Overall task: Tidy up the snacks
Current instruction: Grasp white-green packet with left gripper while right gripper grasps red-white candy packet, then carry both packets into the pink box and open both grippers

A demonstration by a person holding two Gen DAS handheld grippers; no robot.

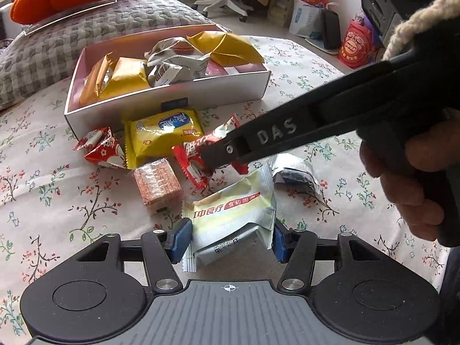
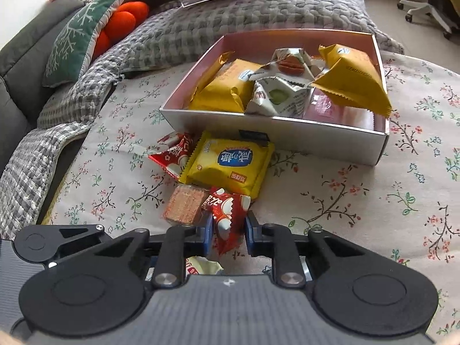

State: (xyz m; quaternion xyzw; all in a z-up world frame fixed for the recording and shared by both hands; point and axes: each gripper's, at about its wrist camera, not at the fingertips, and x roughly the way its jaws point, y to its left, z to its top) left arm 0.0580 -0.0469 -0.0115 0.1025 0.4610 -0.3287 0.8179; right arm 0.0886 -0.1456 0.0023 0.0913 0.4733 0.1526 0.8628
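Two grippers | left gripper (image 1: 228,240) open around pale packet (image 1: 233,215) | right gripper (image 2: 228,237) clamps red packet (image 2: 227,215)

Snacks scattered on a bedsheet (image 1: 51,201) in front of an open box (image 1: 166,97), which holds more.

From the left wrist view, the box sits at twelve o'clock with several packets (image 1: 178,63) piled inside. A large packet (image 1: 164,135) leans against its near wall, with a small pouch (image 1: 100,148) just at nine o'clock of it. A cube-shaped bar (image 1: 158,184) lies at six o'clock of the large packet. A pale packet (image 1: 233,218) lies nearest, between the left gripper's (image 1: 228,240) fingers. A foil packet (image 1: 293,172) lies at two o'clock of it. A quilted blanket (image 1: 86,28) lies behind the box.
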